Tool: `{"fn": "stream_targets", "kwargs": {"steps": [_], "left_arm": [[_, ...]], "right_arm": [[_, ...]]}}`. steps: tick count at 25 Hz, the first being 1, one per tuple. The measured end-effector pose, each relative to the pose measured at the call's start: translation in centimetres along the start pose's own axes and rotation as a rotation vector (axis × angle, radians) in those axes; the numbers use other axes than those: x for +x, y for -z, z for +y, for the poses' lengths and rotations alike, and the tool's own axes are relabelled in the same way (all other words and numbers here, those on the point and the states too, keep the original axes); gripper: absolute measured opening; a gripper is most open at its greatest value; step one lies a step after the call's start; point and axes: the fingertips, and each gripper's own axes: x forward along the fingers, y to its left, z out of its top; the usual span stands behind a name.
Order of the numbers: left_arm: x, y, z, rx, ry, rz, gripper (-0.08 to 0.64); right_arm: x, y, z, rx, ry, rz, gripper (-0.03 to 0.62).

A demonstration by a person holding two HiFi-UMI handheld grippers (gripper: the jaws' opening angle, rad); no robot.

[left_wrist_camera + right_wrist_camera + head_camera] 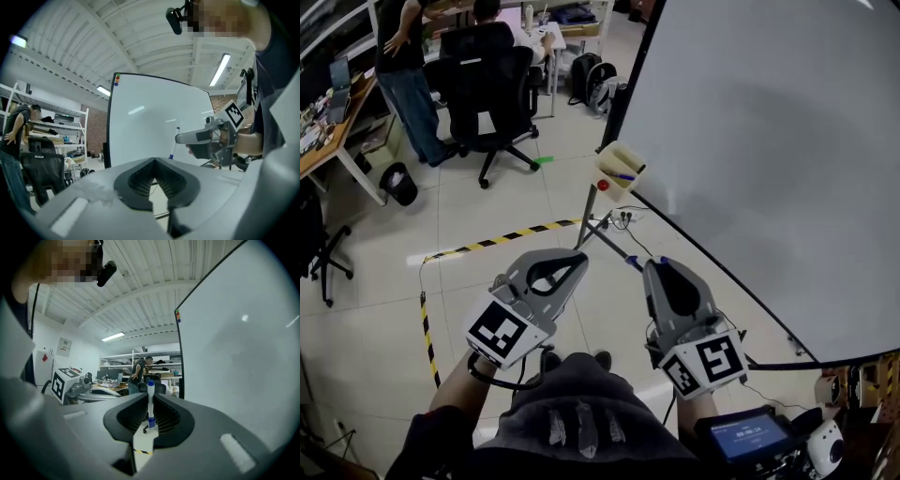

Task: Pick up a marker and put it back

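marker [150, 397] stands upright (blue at both ends), pinched between the right gripper's [661, 266] jaws beside the whiteboard [769, 141]; left gripper [155, 160] nearby, jaws pressed together, empty.

The marker [150, 399] is showing white with blue ends; yellow-black striped tape [502, 237] is crossing the pale floor [384, 319].

Beside the whiteboard [769, 141] (tray [614, 178] at its corner), left gripper [578, 262] and right gripper [658, 266]
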Motion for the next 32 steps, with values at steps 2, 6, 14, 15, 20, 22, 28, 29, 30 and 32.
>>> {"fn": "stream_targets", "kwargs": {"steps": [2, 6, 14, 15, 20, 22, 28, 29, 30, 32], "left_arm": [[0.2, -0.1, 0.3, -0.002, -0.027, 0.004, 0.006], [0.3, 0.3, 1.3, -0.008, -0.064, 0.021, 0.006], [0.2, 0.9, 1.7, -0.024, -0.081, 0.032, 0.006], [0.2, 0.8, 1.7, -0.035, -0.087, 0.027, 0.006], [0.2, 0.9, 1.9, -0.050, -0.094, 0.024, 0.006], [0.3, 0.8, 1.8, -0.051, -0.093, 0.022, 0.006], [0.5, 1.2, 1.2, -0.029, -0.076, 0.038, 0.006], [0.6, 1.0, 1.1, -0.032, -0.077, 0.036, 0.006], [0.6, 0.8, 0.9, -0.035, -0.079, 0.033, 0.006], [0.7, 0.5, 0.6, -0.041, -0.083, 0.026, 0.006]], "right_arm": [[0.2, 0.0, -0.3, 0.002, -0.008, 0.002, 0.040], [0.8, 0.3, -0.5, 0.011, -0.026, 0.012, 0.040], [0.9, 0.5, -1.1, 0.021, -0.027, 0.009, 0.040], [0.8, 0.5, -1.2, 0.024, -0.024, 0.009, 0.040], [0.5, 0.6, -1.7, 0.036, -0.012, 0.008, 0.040], [0.4, 0.7, -1.8, 0.040, -0.010, 0.009, 0.040], [-0.3, 0.9, -2.2, 0.040, -0.002, 0.005, 0.040], [-0.5, 0.8, -2.2, 0.041, -0.001, 0.003, 0.040], [-0.7, 0.7, -2.3, 0.041, 0.001, 0.001, 0.040], [-1.0, 0.6, -2.6, 0.043, 0.004, -0.005, 0.040]]}}
